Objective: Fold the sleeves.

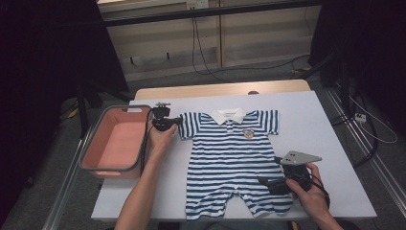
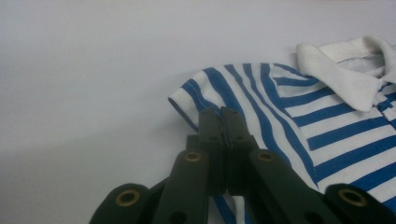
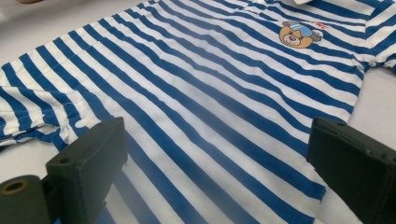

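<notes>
A blue-and-white striped baby romper (image 1: 234, 158) with a white collar and a bear badge (image 1: 248, 133) lies flat on the white table (image 1: 316, 120). My left gripper (image 1: 178, 122) is at the garment's left sleeve. In the left gripper view its jaws (image 2: 221, 114) are pressed together on the hem of that sleeve (image 2: 196, 93). My right gripper (image 1: 263, 182) sits low at the romper's right leg. In the right gripper view it is open (image 3: 217, 140), its jaws wide apart over the striped cloth (image 3: 210, 93), with nothing pinched.
A pink rectangular basin (image 1: 91, 153) stands at the table's left edge, close beside my left hand. Bare white tabletop lies right of the romper. Cables run across the floor behind the table.
</notes>
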